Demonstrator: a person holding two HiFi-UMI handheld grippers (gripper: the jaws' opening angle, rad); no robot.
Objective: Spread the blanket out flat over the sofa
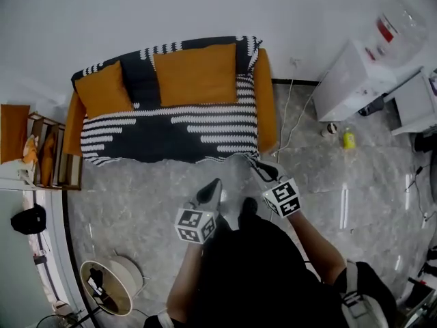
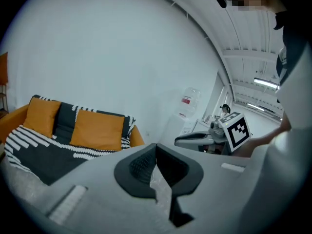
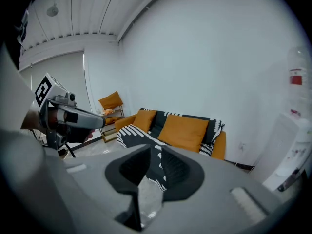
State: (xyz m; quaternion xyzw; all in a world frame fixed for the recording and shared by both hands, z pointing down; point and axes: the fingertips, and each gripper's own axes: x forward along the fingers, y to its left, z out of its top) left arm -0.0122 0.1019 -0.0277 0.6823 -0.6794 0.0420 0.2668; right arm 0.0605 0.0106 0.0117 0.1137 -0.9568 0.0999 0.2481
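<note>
The orange sofa (image 1: 268, 94) stands against the white wall, and the black-and-white blanket (image 1: 171, 132) lies over its seat and back. Two orange cushions (image 1: 196, 74) lean on the backrest on top of the blanket. Grey marbled floor (image 1: 136, 197) lies between the person and the sofa.

To the right stands a white water dispenser (image 1: 348, 80) with a clear jug (image 1: 399, 22) on top. A wooden rack (image 1: 54, 159) with orange things on it stands beside the sofa's left end. A round pale lampshade (image 1: 113, 285) sits at lower left, with a black bag (image 1: 29, 219) near it. A white cable (image 1: 290, 125) runs down the wall and across the floor, and a small yellow bottle (image 1: 349, 139) stands by the dispenser.

The jug has a red label, and its print is too small to read.

The left gripper (image 2: 156, 147) is held up over the floor, its jaws meeting at the tips with nothing between them. The right gripper (image 3: 155, 152) has its jaws a little apart, and they seem to pinch the blanket's striped front right corner, which stretches off the sofa to them.
</note>
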